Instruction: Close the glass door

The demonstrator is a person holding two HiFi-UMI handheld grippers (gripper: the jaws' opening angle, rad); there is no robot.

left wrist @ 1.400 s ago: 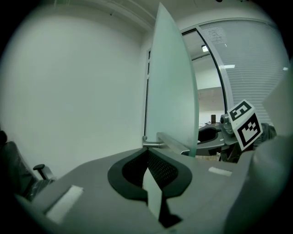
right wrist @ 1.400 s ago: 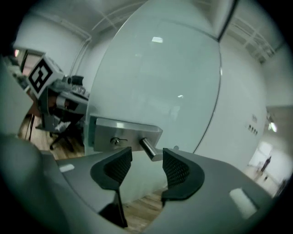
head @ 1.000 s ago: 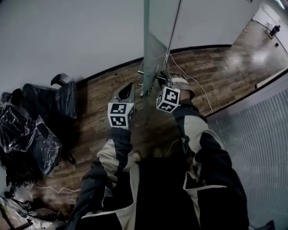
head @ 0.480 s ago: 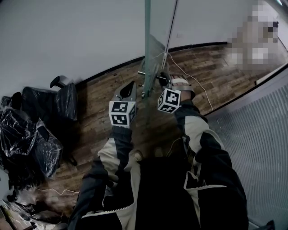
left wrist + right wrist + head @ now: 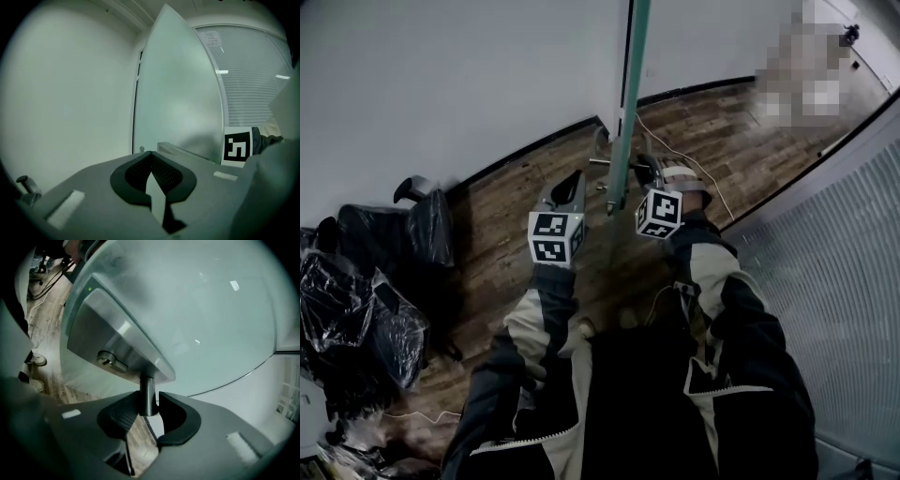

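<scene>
Since a second ago the glass door [image 5: 623,112] has swung and now stands edge-on between the two grippers. The right gripper [image 5: 150,405], its jaws just having closed in, clamps the handle [image 5: 146,392] on the door's right side. The left gripper [image 5: 151,161], jaws together and holding nothing, hangs just left of the door.

We read place as office or commercial interior.
- Full-height frosted glass door [image 5: 624,122] with brushed-metal lock plate [image 5: 112,343], keyhole, round handle post [image 5: 146,394].
- Plain white wall [image 5: 441,84], dark skirting [image 5: 525,150], wood-look plank floor [image 5: 525,202].
- At right we note slatted blind [image 5: 848,300] along partition. Strip lights [image 5: 223,71] show on slats in left gripper view.
- Black office chairs [image 5: 427,220] stand by wall, some wrapped in plastic film [image 5: 356,309].
- Loose cable [image 5: 675,150] trails across floor.
</scene>
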